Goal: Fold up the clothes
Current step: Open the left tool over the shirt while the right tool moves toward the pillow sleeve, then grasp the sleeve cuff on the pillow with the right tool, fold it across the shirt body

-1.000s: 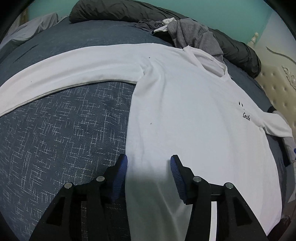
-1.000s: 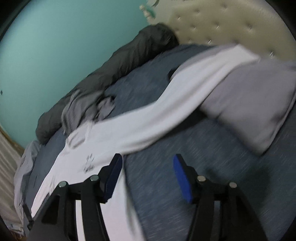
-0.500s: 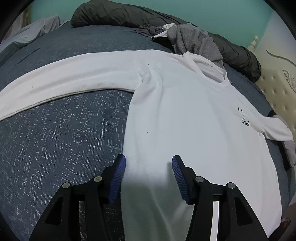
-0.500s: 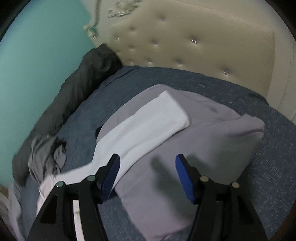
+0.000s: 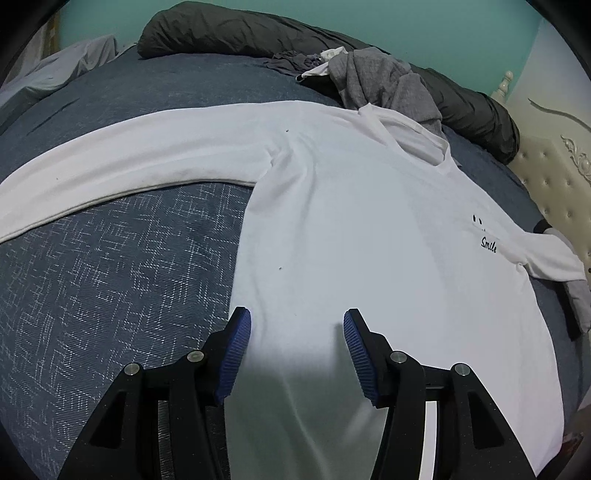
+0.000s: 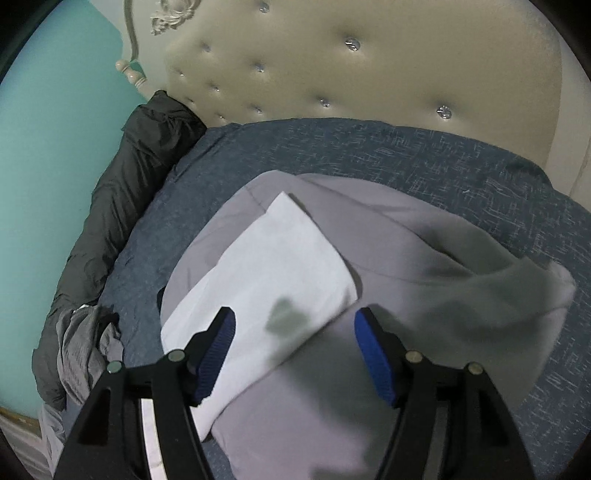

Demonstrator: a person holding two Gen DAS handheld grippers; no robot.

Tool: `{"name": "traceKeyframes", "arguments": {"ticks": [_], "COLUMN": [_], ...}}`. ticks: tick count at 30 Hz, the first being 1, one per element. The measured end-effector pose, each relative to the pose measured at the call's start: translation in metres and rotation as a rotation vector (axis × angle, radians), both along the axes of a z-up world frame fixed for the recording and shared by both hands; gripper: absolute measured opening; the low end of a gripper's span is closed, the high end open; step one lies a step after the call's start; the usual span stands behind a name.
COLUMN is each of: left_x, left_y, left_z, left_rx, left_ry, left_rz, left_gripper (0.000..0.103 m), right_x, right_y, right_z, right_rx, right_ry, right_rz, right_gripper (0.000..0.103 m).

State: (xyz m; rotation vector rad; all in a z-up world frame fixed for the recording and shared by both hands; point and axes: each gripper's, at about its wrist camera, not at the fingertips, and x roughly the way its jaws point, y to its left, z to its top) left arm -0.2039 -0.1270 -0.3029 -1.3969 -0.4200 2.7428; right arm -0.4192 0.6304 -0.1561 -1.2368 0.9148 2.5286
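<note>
- Through the left wrist camera I saw a white long-sleeved shirt (image 5: 354,229) laid flat, front up, on the dark blue bed (image 5: 110,280), one sleeve (image 5: 122,162) stretched out to the left.
- My left tool (image 5: 297,325) hung over the shirt's lower side edge with its blue pads spread wide and nothing between them.
- A crumpled grey garment (image 5: 384,85) lay just past the shirt's collar, against a dark rolled blanket (image 5: 236,29) along the far edge of the bed.
- Through the right wrist camera I saw the shirt's other sleeve (image 6: 266,280) draped across a grey pillow (image 6: 424,266) near the padded cream headboard (image 6: 369,62).
- My right tool (image 6: 295,325) hovered over the end of that sleeve, fingers spread apart and gripping nothing.
- The dark blanket ran along the teal wall (image 6: 51,155) on the left.
</note>
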Motion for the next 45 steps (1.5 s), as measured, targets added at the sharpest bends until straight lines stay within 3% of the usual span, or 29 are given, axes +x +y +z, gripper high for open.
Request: {"name": "traceKeyframes", "arguments": {"ticks": [7, 10, 12, 15, 24, 31, 38, 45], "left_x": [-0.001, -0.001, -0.001, -0.001, 0.002, 0.014, 0.034, 0.053], "left_y": [-0.002, -0.003, -0.003, -0.003, -0.003, -0.002, -0.007, -0.016], "left_z": [-0.001, -0.001, 0.0, 0.001, 0.006, 0.017, 0.03, 0.044], "left_rx": [0.009, 0.011, 0.013, 0.015, 0.038, 0.059, 0.064, 0.072], "left_ry": [-0.007, -0.005, -0.004, -0.002, 0.007, 0.017, 0.032, 0.049], "left_rz": [0.011, 0.012, 0.012, 0.013, 0.01, -0.007, -0.028, -0.037], "left_gripper": [0.057, 0.057, 0.057, 0.057, 0.057, 0.057, 0.057, 0.061], "right_x": [-0.011, -0.012, -0.009, -0.007, -0.001, 0.003, 0.013, 0.056], "right_y": [-0.001, -0.003, -0.003, -0.005, -0.036, -0.102, -0.198, -0.337], "right_z": [-0.006, -0.007, -0.007, -0.003, 0.049, 0.095, 0.14, 0.175], "right_rx": [0.057, 0.086, 0.089, 0.113, 0.183, 0.169, 0.14, 0.107], "right_ry": [0.006, 0.023, 0.047, 0.083, 0.206, 0.293, 0.361, 0.424], "right_rz": [-0.003, 0.006, 0.0, 0.014, 0.11, 0.277, 0.468, 0.755], "right_gripper": [0.067, 0.047, 0.025, 0.009, 0.006, 0.006, 0.006, 0.006]}}
